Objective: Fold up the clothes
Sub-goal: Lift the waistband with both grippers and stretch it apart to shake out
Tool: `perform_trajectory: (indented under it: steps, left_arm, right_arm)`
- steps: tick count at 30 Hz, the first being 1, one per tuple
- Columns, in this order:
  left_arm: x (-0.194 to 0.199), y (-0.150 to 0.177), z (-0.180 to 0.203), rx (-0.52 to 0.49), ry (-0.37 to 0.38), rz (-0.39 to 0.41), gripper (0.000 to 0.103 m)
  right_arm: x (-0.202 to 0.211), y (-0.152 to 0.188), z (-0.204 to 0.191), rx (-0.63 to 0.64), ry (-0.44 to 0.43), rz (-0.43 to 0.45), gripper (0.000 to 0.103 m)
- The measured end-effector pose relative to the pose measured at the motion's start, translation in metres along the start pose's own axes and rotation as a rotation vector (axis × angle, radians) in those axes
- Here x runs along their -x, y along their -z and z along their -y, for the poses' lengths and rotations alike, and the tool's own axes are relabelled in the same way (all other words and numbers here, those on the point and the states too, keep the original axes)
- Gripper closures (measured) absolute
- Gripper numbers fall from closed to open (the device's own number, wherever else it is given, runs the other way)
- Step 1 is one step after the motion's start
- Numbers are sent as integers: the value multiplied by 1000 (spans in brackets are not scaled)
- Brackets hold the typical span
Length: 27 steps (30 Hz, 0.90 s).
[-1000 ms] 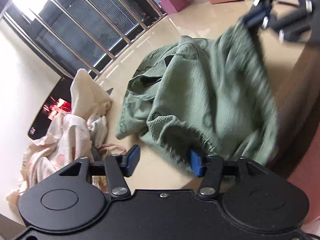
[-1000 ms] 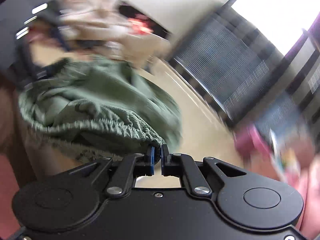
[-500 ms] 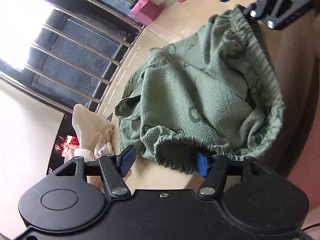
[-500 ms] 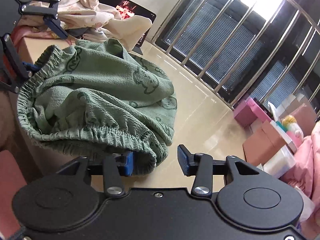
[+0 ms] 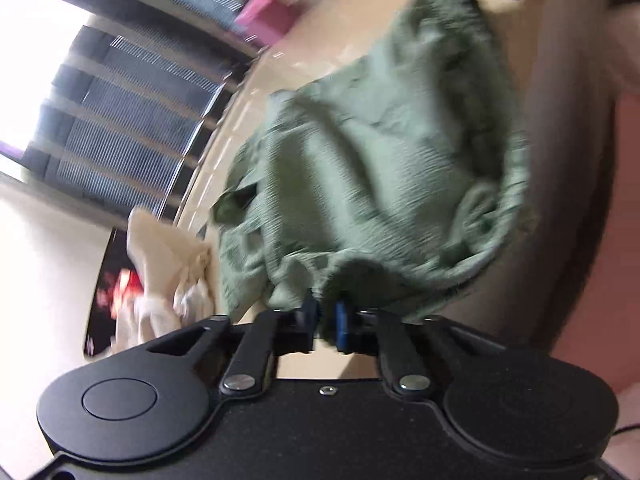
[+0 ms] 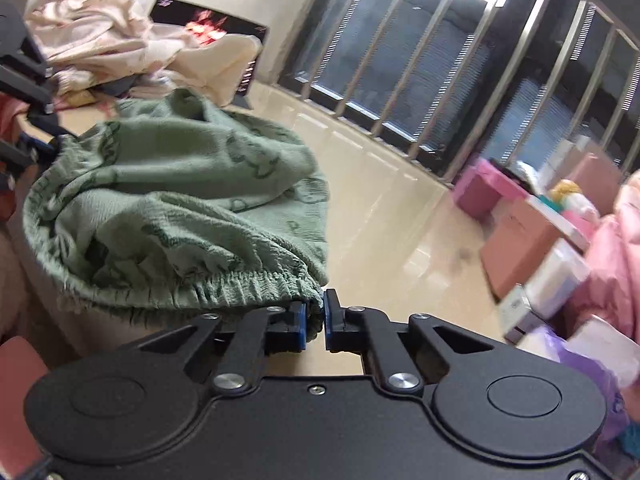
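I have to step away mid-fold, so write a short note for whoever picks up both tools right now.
Left tool: shut on the elastic waistband of the green shorts.
Right tool: shut on the same waistband, at its other end.
The shorts hang bunched between the two tools above the beige table; the left view is blurred.
A heap of cream clothes lies at the far end of the table.
Done: both ends of the waistband gripped.
Left: spread the shorts flat, fold them, then start on the heap.

We see a glossy beige tabletop (image 6: pixel 384 208). On it lie the green garment (image 6: pixel 180 196), a heap of cream clothes (image 6: pixel 100 48), and a propped tablet (image 6: pixel 224 36).
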<state>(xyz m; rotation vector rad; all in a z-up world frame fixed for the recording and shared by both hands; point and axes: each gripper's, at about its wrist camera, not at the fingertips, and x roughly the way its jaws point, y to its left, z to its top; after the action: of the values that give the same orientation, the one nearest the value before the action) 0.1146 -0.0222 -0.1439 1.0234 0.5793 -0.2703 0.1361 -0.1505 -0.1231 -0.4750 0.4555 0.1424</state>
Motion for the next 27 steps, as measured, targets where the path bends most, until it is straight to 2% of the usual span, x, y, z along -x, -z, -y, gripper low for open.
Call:
perform_trajectory:
  steps: [3, 4, 7, 8, 10, 13, 17, 20, 22, 24, 25, 27]
  left_arm:
    - [11, 8, -39, 291, 31, 8, 96]
    - [17, 12, -54, 401, 49, 18, 96]
    - [45, 24, -102, 717, 135, 110, 96]
    - [54, 24, -115, 773, 139, 153, 96]
    - [73, 22, -142, 880, 145, 239, 96]
    - [98, 9, -180, 960, 94, 385, 96]
    - [139, -27, -222, 963, -31, 623, 96]
    - [158, -51, -254, 966, -48, 753, 97]
    - [161, -65, -275, 976, -36, 802, 97]
    - [155, -82, -300, 980, 4, 824, 97]
    - [150, -93, -312, 983, 17, 825, 97]
    - [135, -119, -338, 990, -18, 775, 97]
  right_arm:
    - [9, 0, 19, -64, 103, 27, 97]
    - [14, -2, 28, -102, 105, 37, 97]
    - [37, -15, 55, -211, 41, 72, 98]
    - [46, -22, 62, -233, 27, 89, 98]
    - [64, -40, 71, -222, 64, 150, 98]
    - [95, -74, 91, -189, 153, 309, 97]
    - [130, -122, 123, -144, 256, 525, 97]
    - [147, -152, 148, -127, 295, 641, 98]
    - [146, -171, 166, -117, 294, 667, 97]
    - [134, -192, 184, -93, 284, 654, 97]
    - [123, -204, 194, -74, 272, 632, 97]
    - [96, -236, 221, -51, 229, 560, 97]
